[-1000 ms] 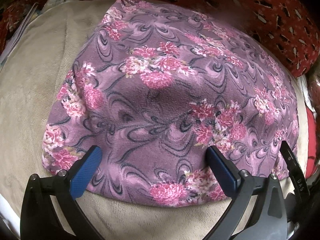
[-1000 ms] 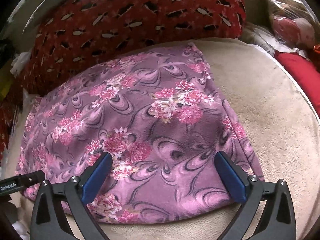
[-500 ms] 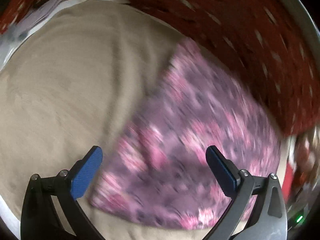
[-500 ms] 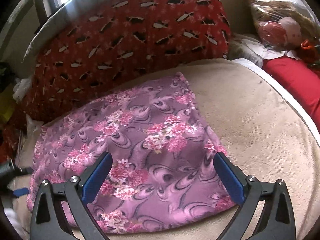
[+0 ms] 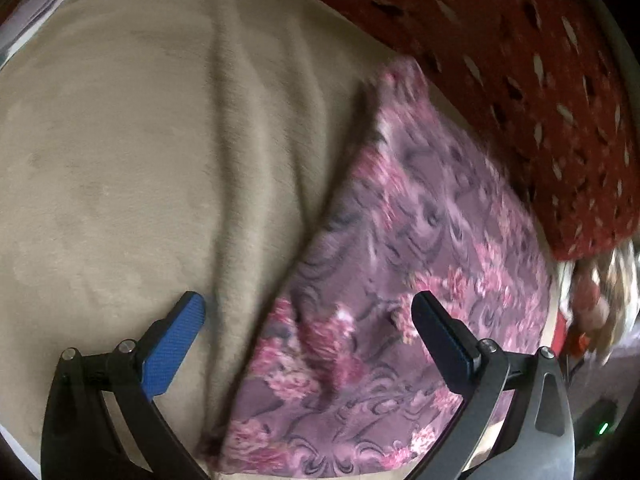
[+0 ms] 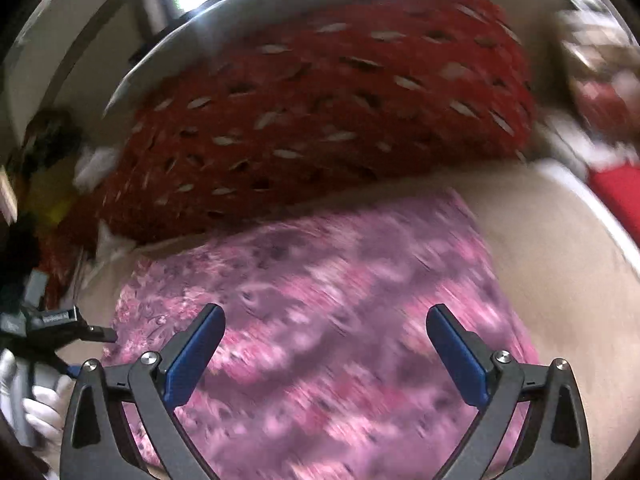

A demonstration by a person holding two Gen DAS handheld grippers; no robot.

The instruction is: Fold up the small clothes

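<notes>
A purple garment with pink flowers [image 5: 400,280] lies flat on a beige plush surface [image 5: 140,160]; it also shows, blurred, in the right wrist view [image 6: 340,300]. My left gripper [image 5: 308,328] is open and empty, above the garment's left edge, its left finger over bare beige cloth. My right gripper [image 6: 324,344] is open and empty, held above the garment's near part. The left gripper's tip [image 6: 96,334] and a white-gloved hand [image 6: 44,408] show at the left of the right wrist view.
A red patterned pillow [image 6: 320,120] lies behind the garment, also in the left wrist view [image 5: 540,80]. Red items and a bag [image 6: 608,120] sit at the right. Clutter [image 6: 44,160] lies at the far left.
The left gripper has swung left, off the garment's middle to its left edge. The right gripper has pulled back and tilted up, so more pillow shows. Both stay open.
</notes>
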